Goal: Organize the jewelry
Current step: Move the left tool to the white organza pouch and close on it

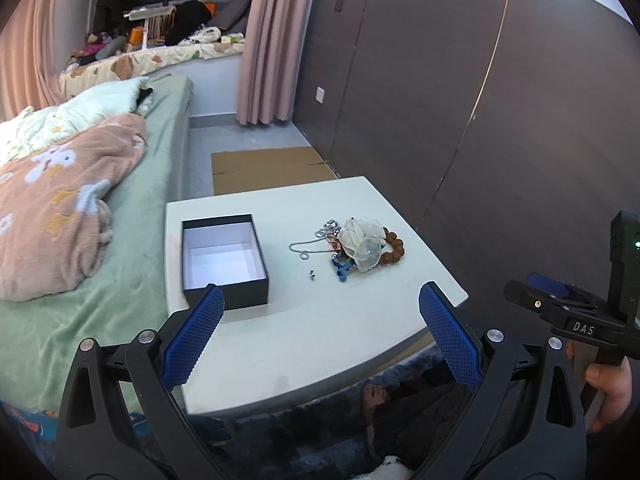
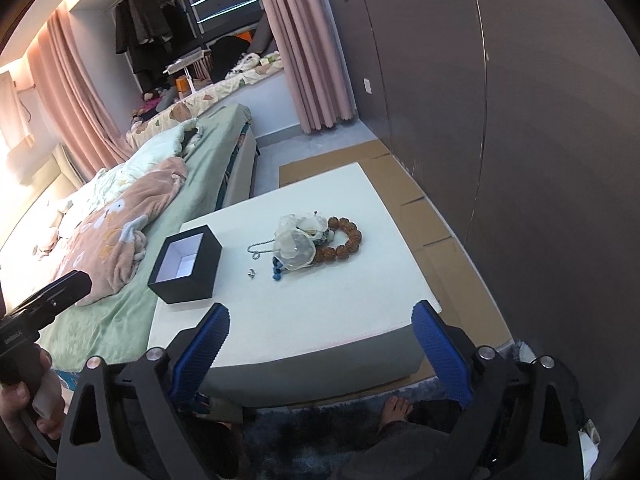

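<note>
White tabletop (image 1: pixel 280 340) fills mid-frame; left hand-held gripper (image 1: pixel 320 312) and right hand-held gripper (image 2: pixel 320 330) tilt downward at lower frame, both spread, pinching nothing.

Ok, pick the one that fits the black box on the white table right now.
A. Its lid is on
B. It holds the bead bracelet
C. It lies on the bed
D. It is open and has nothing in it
D: the black box stands lidless on the white table with a bare white inside, while the bead bracelet lies in the pile beside it.
</note>
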`<state>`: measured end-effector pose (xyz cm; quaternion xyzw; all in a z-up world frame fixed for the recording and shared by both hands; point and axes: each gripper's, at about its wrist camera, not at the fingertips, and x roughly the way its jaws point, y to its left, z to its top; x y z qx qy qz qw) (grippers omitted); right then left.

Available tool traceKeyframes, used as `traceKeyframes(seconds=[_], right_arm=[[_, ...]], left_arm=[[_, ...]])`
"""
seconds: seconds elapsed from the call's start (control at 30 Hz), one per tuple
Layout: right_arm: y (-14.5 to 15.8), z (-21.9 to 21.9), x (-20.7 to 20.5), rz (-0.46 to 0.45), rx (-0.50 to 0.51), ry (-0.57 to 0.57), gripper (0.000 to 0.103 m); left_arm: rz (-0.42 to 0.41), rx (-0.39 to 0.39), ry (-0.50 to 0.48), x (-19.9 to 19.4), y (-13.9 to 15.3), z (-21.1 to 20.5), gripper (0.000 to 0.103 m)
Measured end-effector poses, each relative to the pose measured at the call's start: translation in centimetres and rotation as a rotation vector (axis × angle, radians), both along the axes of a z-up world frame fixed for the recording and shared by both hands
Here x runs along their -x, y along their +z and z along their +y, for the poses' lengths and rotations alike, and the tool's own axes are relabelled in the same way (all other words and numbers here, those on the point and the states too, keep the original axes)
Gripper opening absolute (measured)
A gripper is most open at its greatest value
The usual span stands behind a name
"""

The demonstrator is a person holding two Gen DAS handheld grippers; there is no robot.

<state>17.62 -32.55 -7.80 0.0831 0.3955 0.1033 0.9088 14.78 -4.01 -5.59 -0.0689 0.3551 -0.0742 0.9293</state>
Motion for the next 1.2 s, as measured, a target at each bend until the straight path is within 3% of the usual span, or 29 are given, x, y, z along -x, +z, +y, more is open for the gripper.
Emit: traceKeyframes(seconds=[0.37,0.7,0.93,1.13,1.2], right_arm=[[-2.8,0.4,-5.5,0.063,-0.018,0.037,0.067],[-4.7,1.1,-10.2,0.105,-0.068,0.083,0.058],[-6.3,1.1,-12.6,0.136,-0.091,0.087,0.055],[-7.7,1.0,-14.5,0.168,-0.099,0.095,0.047],[-8.2,1.1,-15.0,0.18,-0.1,0.097,0.044]], left_arm=[[0.107,0.043,-0.012,-6.6,-4.6,-1.4,0.064],[0.225,0.055,0.012,-11.2,-9.7,-2.3,0.038],[0.271,0.037,0.018,-13.8,-12.1,-3.4,0.032],[0.302,-0.001,0.05,-15.8,-14.2,-4.1,0.031],[0.313,-0.008,0.052,-16.2,-14.9,-4.4,0.027]])
